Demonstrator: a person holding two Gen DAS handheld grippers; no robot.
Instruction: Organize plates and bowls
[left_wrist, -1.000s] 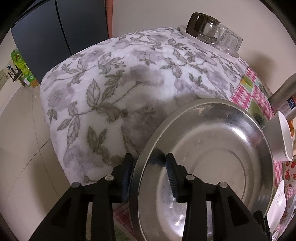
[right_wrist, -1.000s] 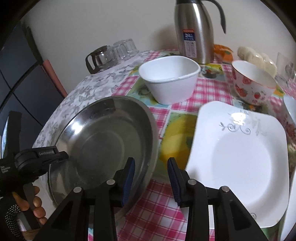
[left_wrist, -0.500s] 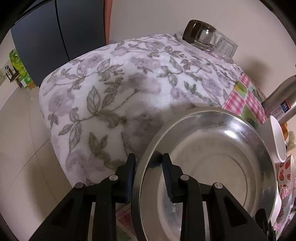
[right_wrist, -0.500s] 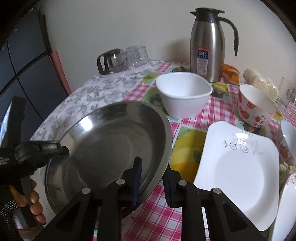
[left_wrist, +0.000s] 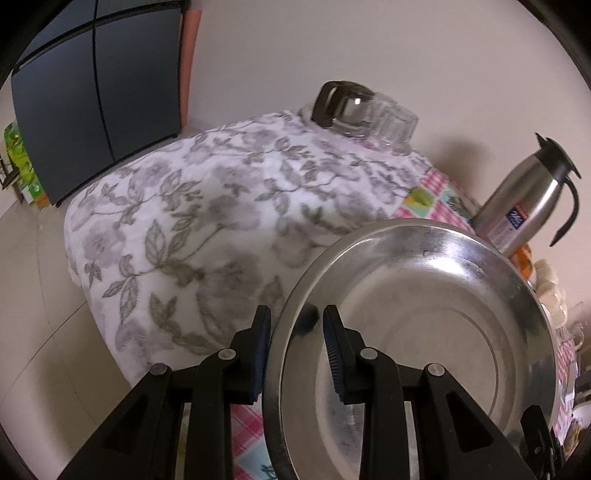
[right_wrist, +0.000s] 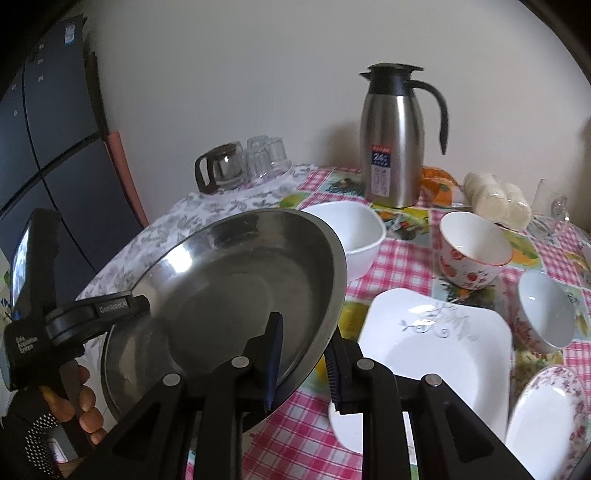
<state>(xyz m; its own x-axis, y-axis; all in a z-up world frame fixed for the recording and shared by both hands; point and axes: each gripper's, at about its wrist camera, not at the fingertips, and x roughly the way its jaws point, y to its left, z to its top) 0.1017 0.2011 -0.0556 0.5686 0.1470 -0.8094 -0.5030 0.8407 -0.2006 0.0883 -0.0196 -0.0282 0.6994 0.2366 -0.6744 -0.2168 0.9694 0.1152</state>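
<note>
both the left gripper (left_wrist: 295, 354) and the right gripper (right_wrist: 303, 365) have closed their jaws onto opposite rims of the steel plate (right_wrist: 229, 288), which has come up off the table (right_wrist: 402, 262), its right edge now tilted clear above the cloth

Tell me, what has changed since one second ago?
Both grippers, left and right, closed onto opposite rims of the steel plate and lifted it off the table. The white square plate, bowls and steel jug stayed put.
</note>
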